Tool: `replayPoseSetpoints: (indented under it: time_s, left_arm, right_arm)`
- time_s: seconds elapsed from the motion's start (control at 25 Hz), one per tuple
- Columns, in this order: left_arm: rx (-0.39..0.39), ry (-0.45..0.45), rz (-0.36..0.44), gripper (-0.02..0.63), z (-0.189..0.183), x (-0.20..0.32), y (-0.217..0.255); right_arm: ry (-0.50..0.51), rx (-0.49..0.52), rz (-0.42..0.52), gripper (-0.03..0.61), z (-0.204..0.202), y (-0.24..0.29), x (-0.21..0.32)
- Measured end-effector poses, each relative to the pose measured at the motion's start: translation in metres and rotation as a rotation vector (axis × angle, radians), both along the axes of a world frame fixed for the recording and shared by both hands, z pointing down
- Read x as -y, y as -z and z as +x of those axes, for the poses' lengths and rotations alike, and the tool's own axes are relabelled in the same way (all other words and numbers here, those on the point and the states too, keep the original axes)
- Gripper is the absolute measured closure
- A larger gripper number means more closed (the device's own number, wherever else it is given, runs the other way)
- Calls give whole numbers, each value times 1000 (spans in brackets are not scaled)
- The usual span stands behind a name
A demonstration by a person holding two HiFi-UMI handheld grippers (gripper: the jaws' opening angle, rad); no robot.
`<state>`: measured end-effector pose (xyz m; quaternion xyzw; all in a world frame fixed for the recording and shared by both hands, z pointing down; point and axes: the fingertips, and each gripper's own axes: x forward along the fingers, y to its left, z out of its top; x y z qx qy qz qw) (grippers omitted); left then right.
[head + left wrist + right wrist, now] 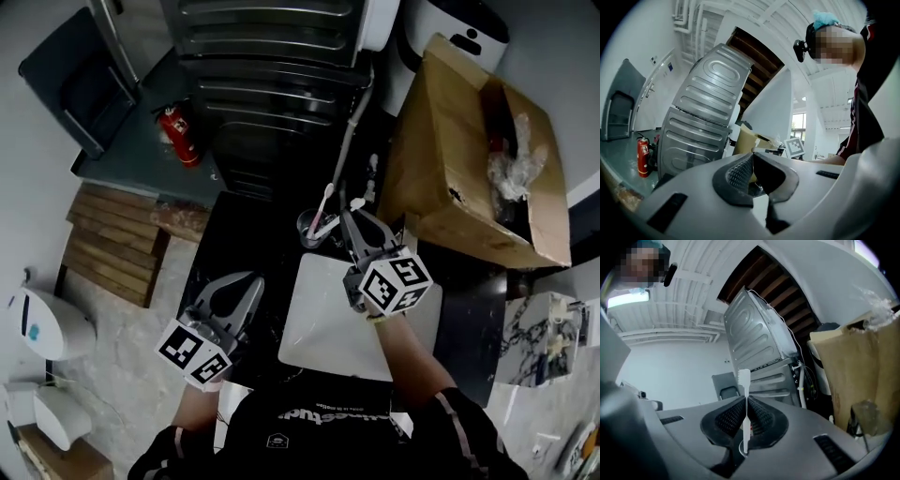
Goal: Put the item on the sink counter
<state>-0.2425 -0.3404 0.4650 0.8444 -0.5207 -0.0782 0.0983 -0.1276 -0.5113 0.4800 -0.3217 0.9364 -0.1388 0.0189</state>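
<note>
My right gripper point(352, 216) point(746, 400) is shut on a thin white toothbrush point(745, 380). The brush stands upright between the pads, bristle head above the tips and handle running down behind them. In the head view this gripper hovers over the far edge of the white sink basin point(323, 323), right beside a clear cup point(315, 230) that holds another white toothbrush point(326, 201). My left gripper point(251, 279) point(752, 158) hangs left of the basin over the dark counter point(248, 239), shut with nothing between its jaws.
A large cardboard box point(450, 159) with plastic wrap in it stands at the right. A ribbed metal appliance point(272, 56) rises behind the counter, with a grey hose point(349, 127) running down to it. A red fire extinguisher point(180, 134) and wooden slats point(112, 244) lie to the left.
</note>
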Motion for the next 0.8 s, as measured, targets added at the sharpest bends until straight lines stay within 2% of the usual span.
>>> replayPoseSetpoints:
  time_s: [0.28, 0.56, 0.8]
  left_arm:
    - [8, 33, -60, 595, -22, -11, -21]
    - [22, 31, -84, 595, -28, -17, -29]
    - [21, 18, -86, 595, -28, -20, -30]
  right_arm:
    - [-53, 36, -136, 535, -26, -62, 25]
    - [-118, -3, -180, 535, -25, -103, 32]
    - [-132, -23, -182, 534, -21, -111, 29]
